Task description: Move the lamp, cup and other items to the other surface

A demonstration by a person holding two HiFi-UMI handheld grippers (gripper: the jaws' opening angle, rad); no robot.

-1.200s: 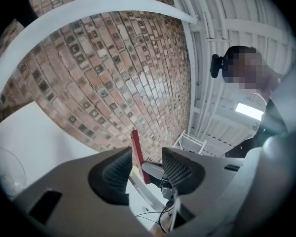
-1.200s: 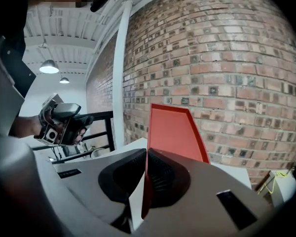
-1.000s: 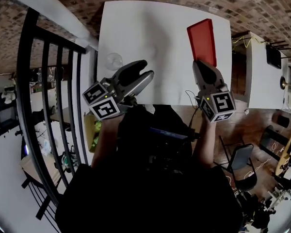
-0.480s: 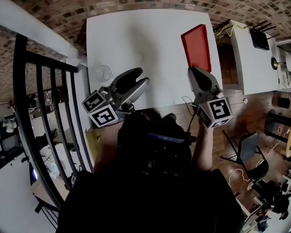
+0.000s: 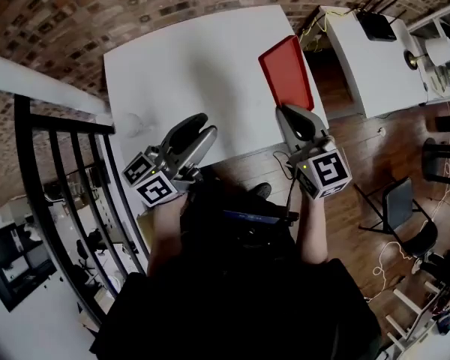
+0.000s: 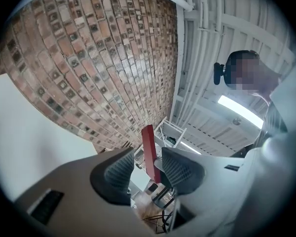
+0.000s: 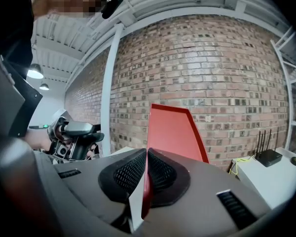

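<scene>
My right gripper (image 5: 291,115) is shut on the near edge of a flat red tray (image 5: 285,72), holding it up over the right side of the white table (image 5: 180,66). In the right gripper view the pads (image 7: 158,172) pinch the tray (image 7: 173,132), which rises tilted in front of the brick wall. My left gripper (image 5: 201,126) hangs open over the table's near edge with nothing in it. Seen from the left gripper (image 6: 148,169), the tray (image 6: 149,154) shows edge-on far beyond the parted jaws. A faint clear glass (image 5: 137,123) stands at the table's left edge.
A second white table (image 5: 375,66) stands to the right with a black router (image 5: 375,25) and a lamp (image 5: 427,55) on it. A black railing (image 5: 60,186) runs along the left. A chair (image 5: 405,216) stands on the wooden floor at right.
Both grippers and the red tray have shifted toward the table's right edge. The view has swung, so the second white table at the right shows more fully.
</scene>
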